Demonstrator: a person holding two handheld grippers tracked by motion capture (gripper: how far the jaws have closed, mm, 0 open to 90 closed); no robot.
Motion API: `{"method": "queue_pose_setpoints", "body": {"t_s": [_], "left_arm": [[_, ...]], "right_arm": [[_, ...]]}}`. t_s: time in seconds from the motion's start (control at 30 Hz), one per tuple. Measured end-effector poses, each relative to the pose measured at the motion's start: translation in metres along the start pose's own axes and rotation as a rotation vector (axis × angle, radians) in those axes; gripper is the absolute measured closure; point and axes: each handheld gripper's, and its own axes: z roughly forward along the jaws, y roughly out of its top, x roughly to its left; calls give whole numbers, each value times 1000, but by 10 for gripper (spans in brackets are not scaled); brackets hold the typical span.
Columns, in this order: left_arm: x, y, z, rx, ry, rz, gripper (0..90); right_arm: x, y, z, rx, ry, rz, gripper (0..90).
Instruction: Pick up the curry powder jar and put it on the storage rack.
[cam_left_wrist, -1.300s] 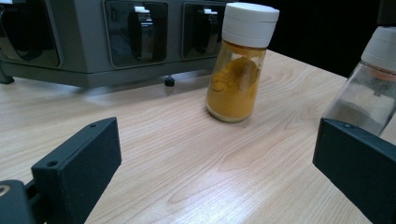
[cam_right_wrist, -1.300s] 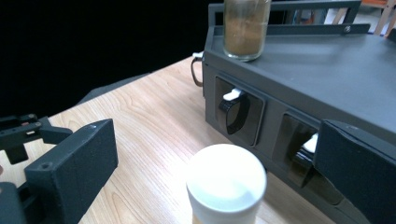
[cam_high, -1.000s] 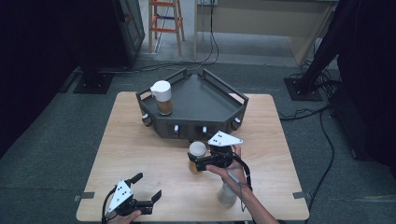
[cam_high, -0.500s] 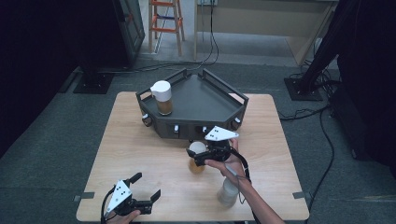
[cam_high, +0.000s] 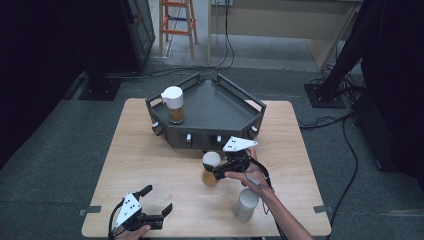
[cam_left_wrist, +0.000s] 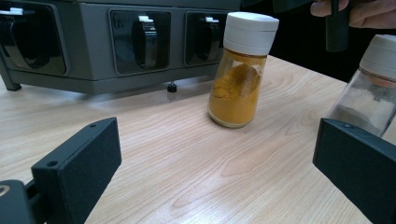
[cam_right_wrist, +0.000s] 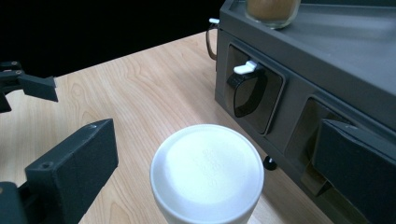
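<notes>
Right hand-held gripper (cam_high: 218, 171) now spread wide around the turmeric jar (cam_high: 210, 168), closer to the rack (cam_high: 235, 117) than a second ago. Sitting on the table (cam_high: 150, 165), probably about to get grabbed. Left hand-held gripper (cam_high: 156, 205) idle, gaping.

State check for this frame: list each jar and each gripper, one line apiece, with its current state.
Jar on the rack: upright, white lid on, brown contents.
Turmeric jar: upright on the table, white lid on, yellow-orange powder inside.
Pale-powder jar: upright near the table's front edge, lid on.
Left gripper: open, holding nothing.
Right gripper: open, jaws either side of the turmeric jar's lid, not clamped.
</notes>
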Motion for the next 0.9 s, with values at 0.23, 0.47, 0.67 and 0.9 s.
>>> {"method": "queue_pose_setpoints", "body": {"t_s": [0.23,0.47,0.67,0.9], "left_arm": [[0,0,0,2,-1,-1,9],[0,0,0,-1,2,-3,9],[0,0,0,-4,1,-2,9],[0,0,-1,-4,1,-2,9]], "right_arm": [[-4,-1,4,30,27,-31,4],[-10,-2,9,58,51,-38,36],[-10,3,12,95,42,-55,69],[-12,6,15,116,56,-82,217]]}}
